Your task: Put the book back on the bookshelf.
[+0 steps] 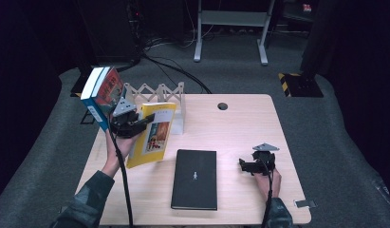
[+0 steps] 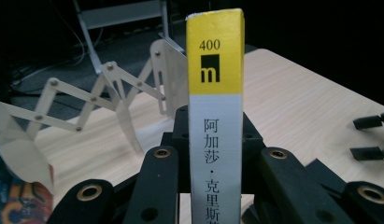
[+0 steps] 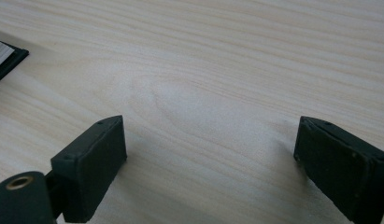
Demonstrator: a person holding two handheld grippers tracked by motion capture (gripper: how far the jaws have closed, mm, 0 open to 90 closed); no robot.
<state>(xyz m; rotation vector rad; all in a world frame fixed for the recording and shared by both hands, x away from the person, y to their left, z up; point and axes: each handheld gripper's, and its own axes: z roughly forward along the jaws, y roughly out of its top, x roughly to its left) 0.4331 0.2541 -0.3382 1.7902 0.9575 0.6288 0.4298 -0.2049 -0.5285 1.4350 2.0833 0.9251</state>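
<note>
The yellow book (image 1: 152, 134) is clamped by its spine between the jaws of the left gripper (image 1: 146, 119), held tilted off the table (image 1: 240, 123), its lower corner hanging just above the wood. In the left gripper view the spine (image 2: 216, 121) rises straight up between the two black jaws, which press it from both sides; its top is yellow with a number and a small logo, the lower part white with printed characters, and the bottom of the spine is cut off by the frame edge. The cover picture is too small to read from above.

Just behind the left gripper stands a wooden folding rack (image 1: 159, 95), its zigzag slats open; part of it is hidden behind the held book. To the outer side of that gripper a blue and red book (image 1: 101, 95) leans upright at the table's left edge, its lower end hidden by the hand and gripper.

A black book (image 1: 195, 178) lies flat between the two grippers, nearer the person.

The right gripper (image 1: 241, 165) rests low over bare table, well apart from the yellow book; its jaws stand wide apart with nothing between them, only wood grain showing there.
</note>
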